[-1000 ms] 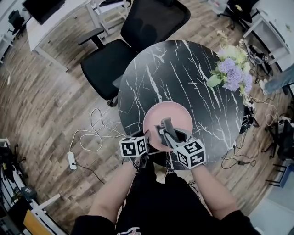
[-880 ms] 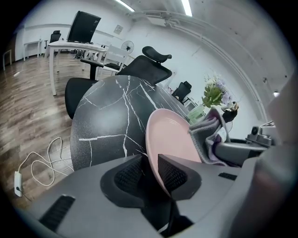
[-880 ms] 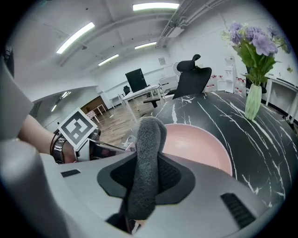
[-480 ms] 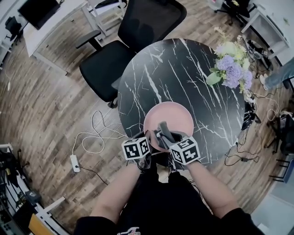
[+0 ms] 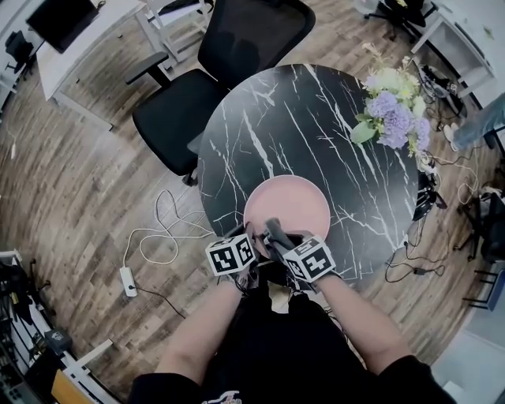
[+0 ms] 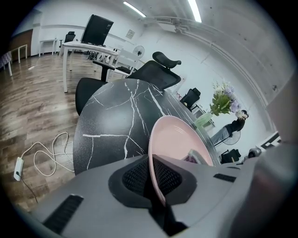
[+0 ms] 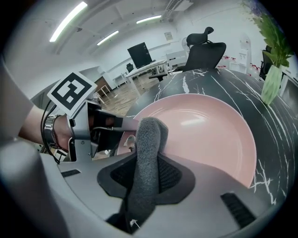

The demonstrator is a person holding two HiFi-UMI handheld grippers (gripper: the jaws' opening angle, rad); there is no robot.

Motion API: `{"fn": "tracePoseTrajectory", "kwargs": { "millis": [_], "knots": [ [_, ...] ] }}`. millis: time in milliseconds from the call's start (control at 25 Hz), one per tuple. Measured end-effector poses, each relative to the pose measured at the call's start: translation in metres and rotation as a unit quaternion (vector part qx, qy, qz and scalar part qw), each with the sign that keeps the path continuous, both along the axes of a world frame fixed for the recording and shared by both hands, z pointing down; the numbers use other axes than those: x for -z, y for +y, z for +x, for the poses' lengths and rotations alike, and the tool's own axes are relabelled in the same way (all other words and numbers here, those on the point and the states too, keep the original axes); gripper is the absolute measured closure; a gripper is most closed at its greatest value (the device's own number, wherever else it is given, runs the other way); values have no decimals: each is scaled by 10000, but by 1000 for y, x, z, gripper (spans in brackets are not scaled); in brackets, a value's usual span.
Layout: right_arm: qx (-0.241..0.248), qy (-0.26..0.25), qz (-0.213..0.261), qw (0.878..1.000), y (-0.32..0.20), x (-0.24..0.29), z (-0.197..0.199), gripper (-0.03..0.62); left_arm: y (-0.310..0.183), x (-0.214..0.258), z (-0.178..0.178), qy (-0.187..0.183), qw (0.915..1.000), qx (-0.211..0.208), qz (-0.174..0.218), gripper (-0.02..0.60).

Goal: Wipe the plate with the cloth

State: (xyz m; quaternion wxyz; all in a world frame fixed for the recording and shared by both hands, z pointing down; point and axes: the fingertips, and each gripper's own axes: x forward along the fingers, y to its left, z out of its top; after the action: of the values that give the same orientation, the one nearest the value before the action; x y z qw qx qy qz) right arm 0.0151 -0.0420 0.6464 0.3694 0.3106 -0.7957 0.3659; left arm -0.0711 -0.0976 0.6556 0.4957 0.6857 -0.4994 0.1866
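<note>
Plate (image 5: 286, 203): smooth pink disc, at 6 o'clock on the veined black table (image 5: 316, 118).
Left gripper (image 6: 156, 179): jaws just closing, pinching the plate rim.
Right gripper (image 7: 148, 174): clamps the fuzzy grey cloth (image 7: 150, 132).
Hidden: plate's near edge, behind the grippers.

An open-plan office.
Black swivel chairs (image 5: 237, 47) stand on a wood-plank floor (image 5: 63, 181) near white desks (image 5: 95, 31), one bearing a dark monitor (image 5: 63, 20). Strip lights (image 7: 67, 21) line the ceiling, a power strip (image 5: 125, 281) lies on the floor, and flowers (image 5: 394, 114) sit on a round marble table (image 5: 316, 134).
</note>
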Motion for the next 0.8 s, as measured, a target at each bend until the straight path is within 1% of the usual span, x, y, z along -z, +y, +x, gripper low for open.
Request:
{"fn": "tracePoseTrajectory", "kwargs": {
  "millis": [240, 440, 640, 800],
  "knots": [
    [754, 278, -123, 9967, 14, -8, -3, 485, -1, -1, 0, -86, 9999, 66, 65, 549],
    [1278, 553, -93, 9902, 22, -13, 10, 487, -2, -1, 0, -82, 9998, 161, 72, 551],
    [1475, 794, -237, 9856, 27, -7, 30, 487, -1, -2, 1, -42, 9998, 168, 83, 551],
    [1539, 1087, -199, 9819, 19, -7, 49, 487, -3, 0, 1, -9, 9998, 163, 113, 551]
  ]
}}
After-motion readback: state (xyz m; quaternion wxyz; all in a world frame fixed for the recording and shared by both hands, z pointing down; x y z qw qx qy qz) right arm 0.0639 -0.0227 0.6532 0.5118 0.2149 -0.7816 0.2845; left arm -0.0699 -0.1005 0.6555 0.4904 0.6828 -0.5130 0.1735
